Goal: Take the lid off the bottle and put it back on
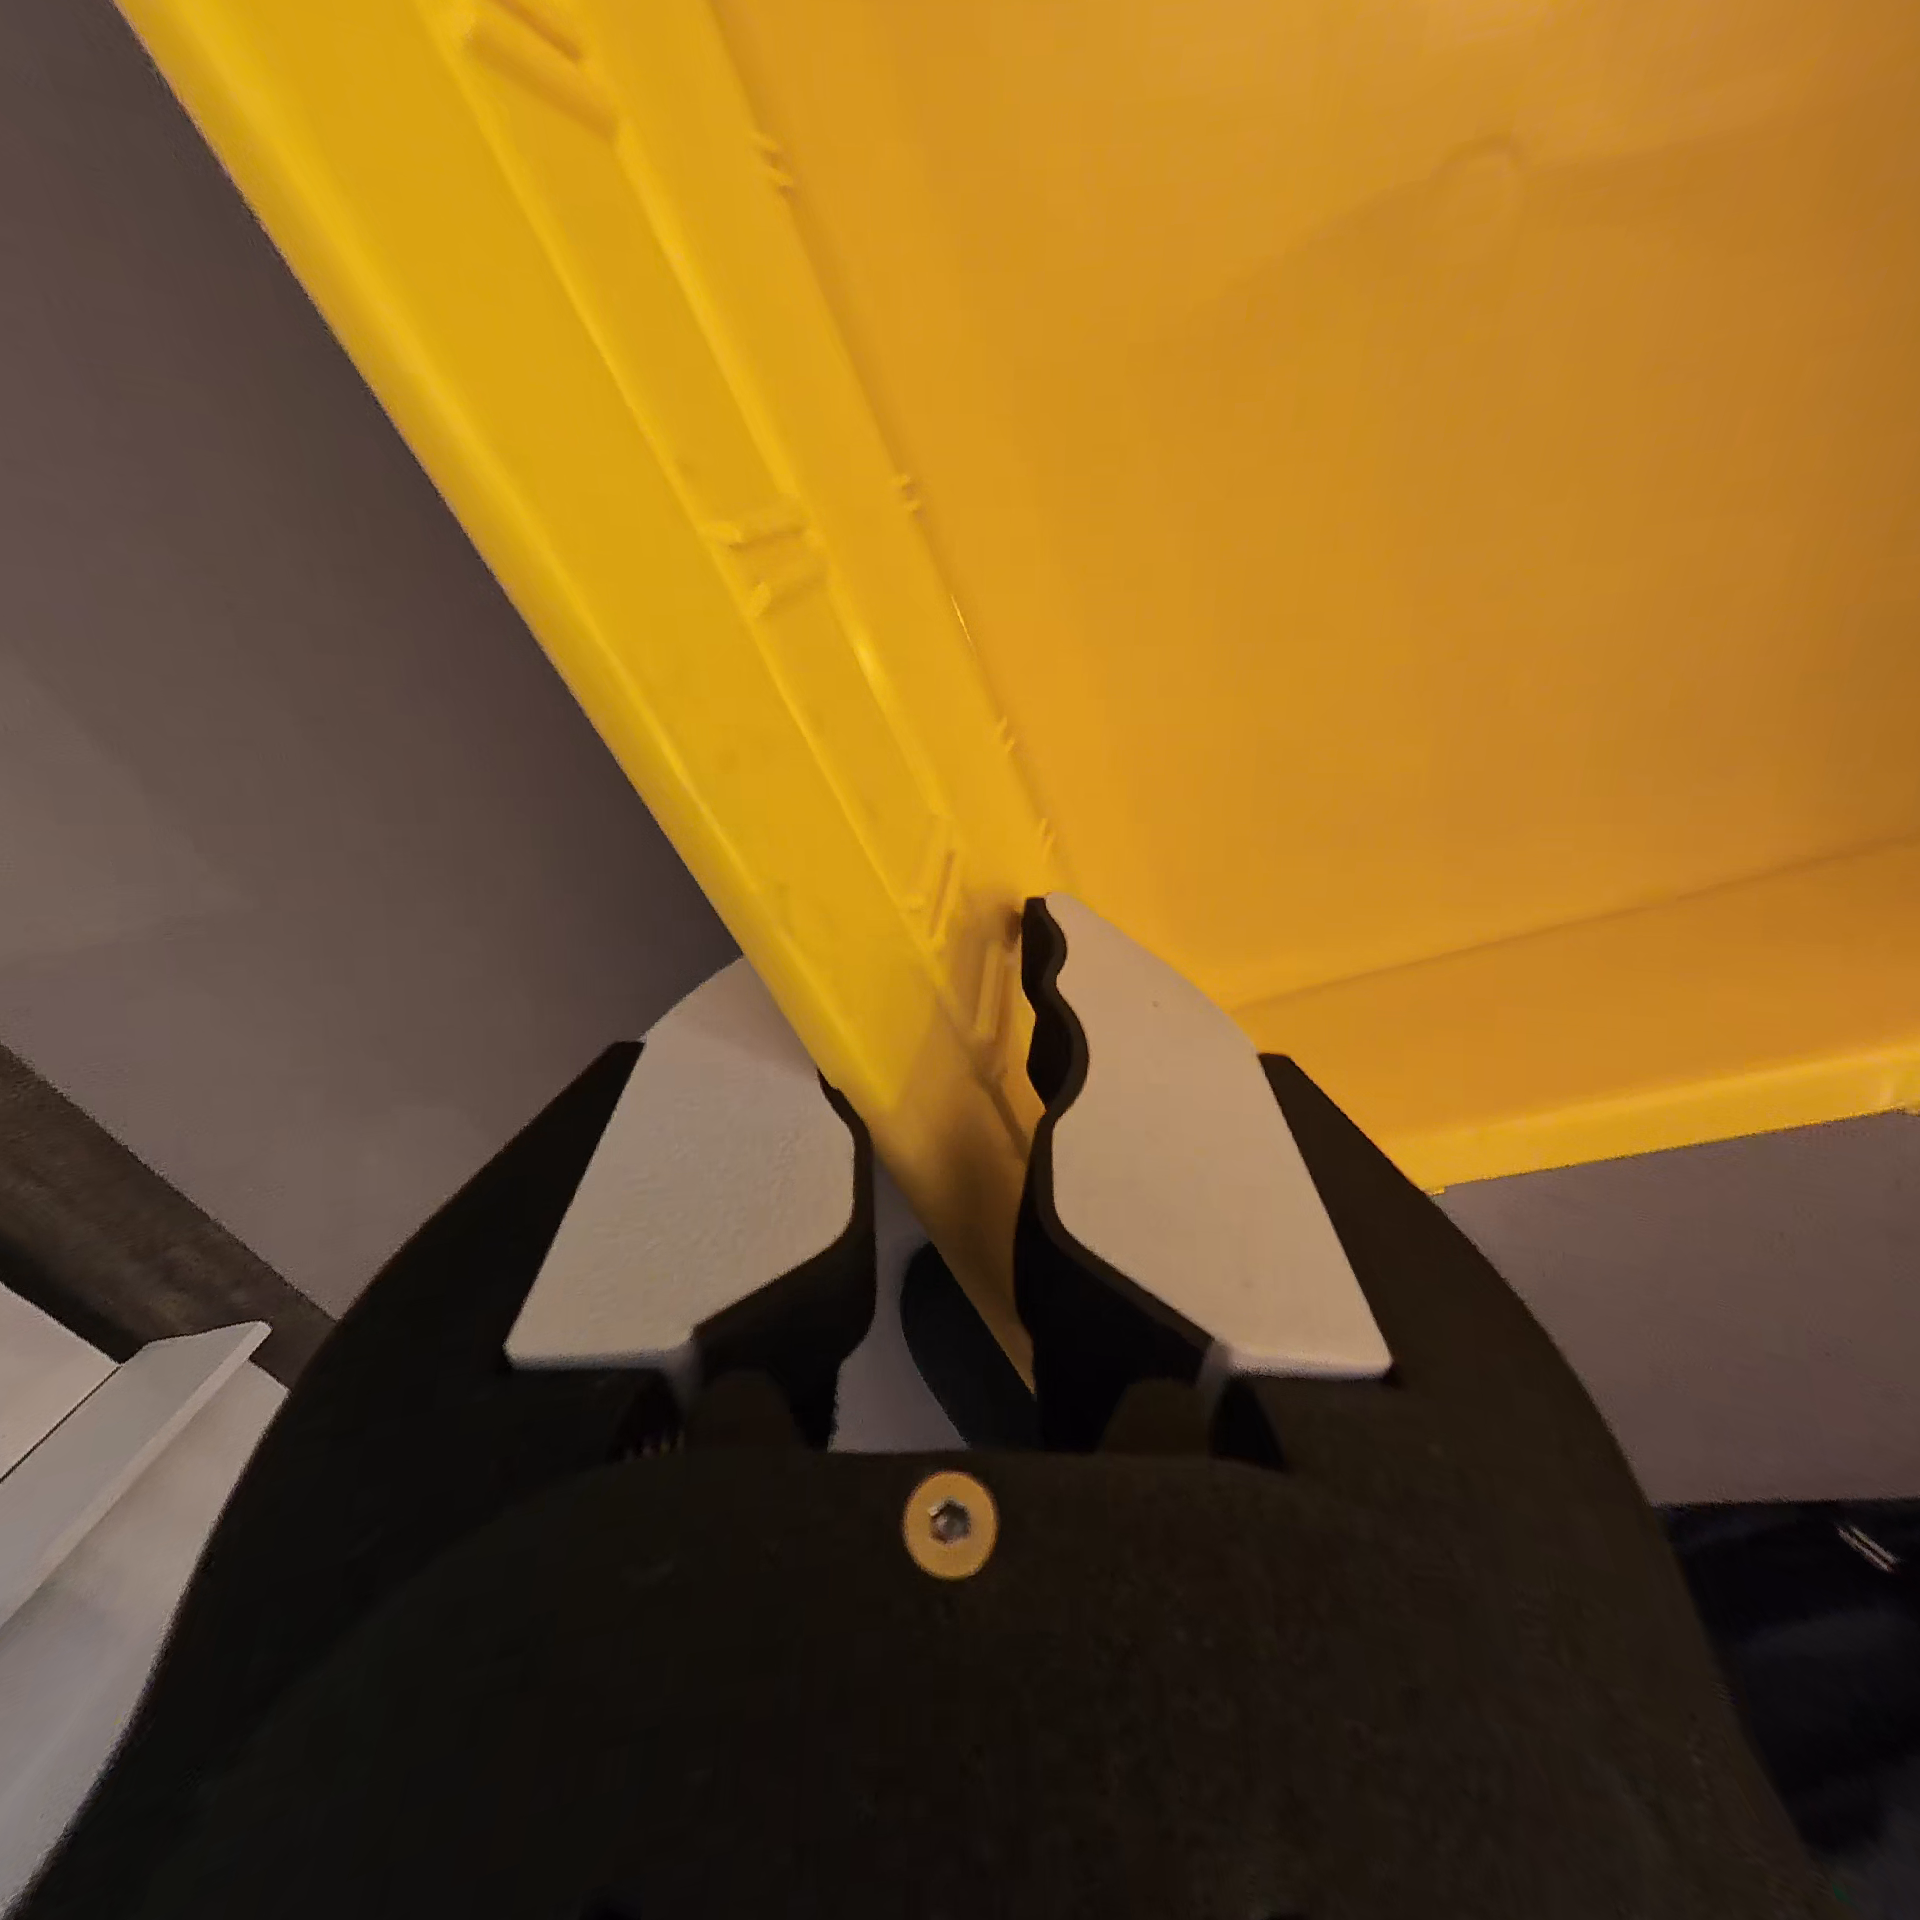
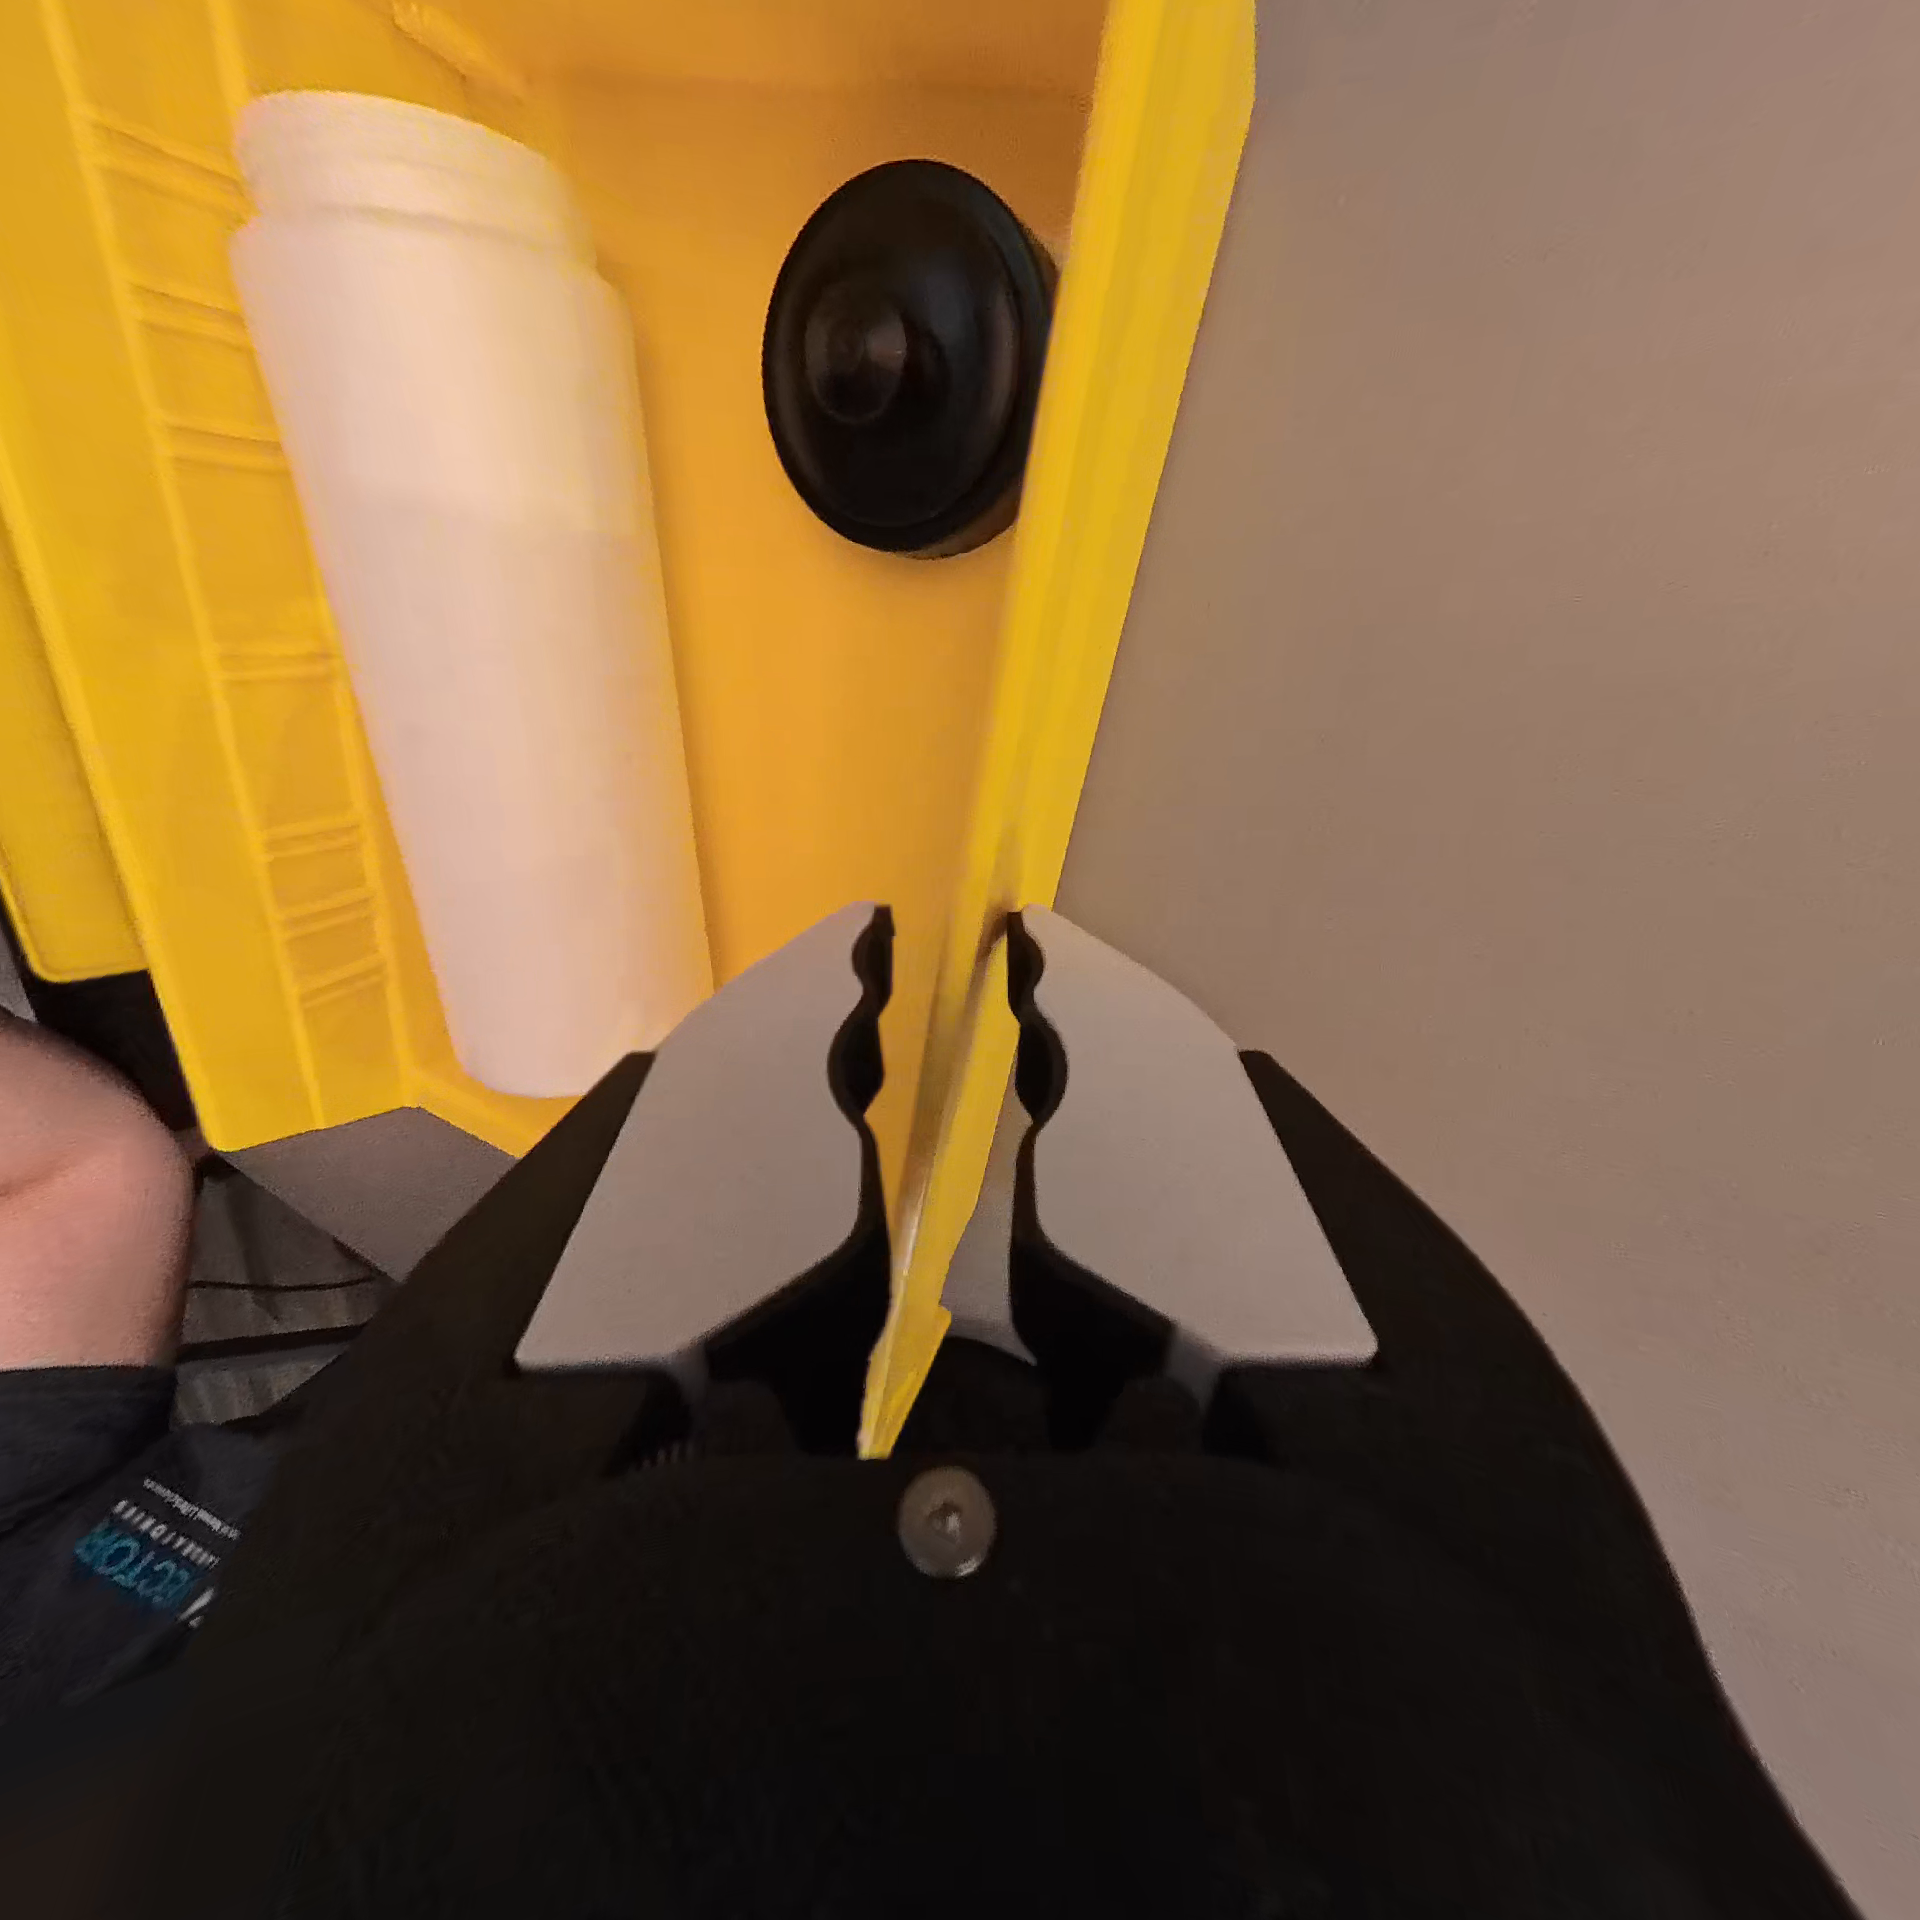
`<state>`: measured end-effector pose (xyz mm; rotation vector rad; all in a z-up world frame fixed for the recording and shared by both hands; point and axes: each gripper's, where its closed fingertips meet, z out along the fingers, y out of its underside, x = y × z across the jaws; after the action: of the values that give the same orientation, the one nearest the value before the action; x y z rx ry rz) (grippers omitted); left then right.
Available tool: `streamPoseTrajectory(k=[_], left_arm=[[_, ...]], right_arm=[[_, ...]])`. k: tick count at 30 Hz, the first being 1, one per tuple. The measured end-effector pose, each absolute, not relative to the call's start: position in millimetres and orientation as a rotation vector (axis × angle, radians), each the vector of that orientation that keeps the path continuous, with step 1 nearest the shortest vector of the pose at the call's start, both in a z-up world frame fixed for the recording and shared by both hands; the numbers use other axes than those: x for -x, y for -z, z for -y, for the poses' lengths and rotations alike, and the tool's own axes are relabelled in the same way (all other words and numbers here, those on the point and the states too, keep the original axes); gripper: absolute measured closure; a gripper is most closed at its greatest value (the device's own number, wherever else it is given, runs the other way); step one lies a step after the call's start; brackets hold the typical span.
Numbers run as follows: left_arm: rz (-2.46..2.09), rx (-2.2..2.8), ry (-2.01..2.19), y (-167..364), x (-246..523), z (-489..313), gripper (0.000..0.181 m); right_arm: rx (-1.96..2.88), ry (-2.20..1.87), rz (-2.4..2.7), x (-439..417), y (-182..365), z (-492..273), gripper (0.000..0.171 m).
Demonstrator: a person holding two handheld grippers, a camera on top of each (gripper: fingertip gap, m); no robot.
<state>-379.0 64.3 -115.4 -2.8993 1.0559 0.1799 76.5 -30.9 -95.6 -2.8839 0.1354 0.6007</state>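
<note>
Item: yellow bin, held at opposite walls. We have the left claw and right claw each clenched on a rim, likely to carry it. Ahead-left of the right claw: white bottle; black lid off, just ahead.

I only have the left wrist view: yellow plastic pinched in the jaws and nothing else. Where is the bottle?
Observer: The right wrist view shows the white bottle lying inside the yellow bin.
Operator: Is its lid on?
Observer: No. The black lid lies apart from it, against the bin's wall.
Operator: What is the right gripper doing?
Observer: The right gripper has its jaws shut on that wall's rim, as the left gripper does on its side.
</note>
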Motion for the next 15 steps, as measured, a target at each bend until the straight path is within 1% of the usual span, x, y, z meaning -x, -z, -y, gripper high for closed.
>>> streamPoseTrajectory(k=[7, 8, 10, 13, 15], left_arm=[[-1.140, 2.924, -0.138, 116, 376, -50, 0.155], [-1.148, 2.932, -0.121, 116, 376, -47, 0.154], [-1.168, 2.927, -0.068, 114, 374, -44, 0.152], [-1.162, 2.887, -0.004, 105, 371, -45, 0.152], [-1.142, 2.847, 0.045, 95, 370, -46, 0.152]], right_arm=[[2.908, -0.613, -0.075, -56, 94, 37, 0.144], [2.914, -0.631, -0.050, -51, 93, 39, 0.141], [2.922, -0.616, -0.004, -45, 90, 42, 0.143], [2.865, -0.436, -0.019, -53, 76, 37, 0.144], [2.774, -0.274, -0.010, -61, 53, 34, 0.144]])
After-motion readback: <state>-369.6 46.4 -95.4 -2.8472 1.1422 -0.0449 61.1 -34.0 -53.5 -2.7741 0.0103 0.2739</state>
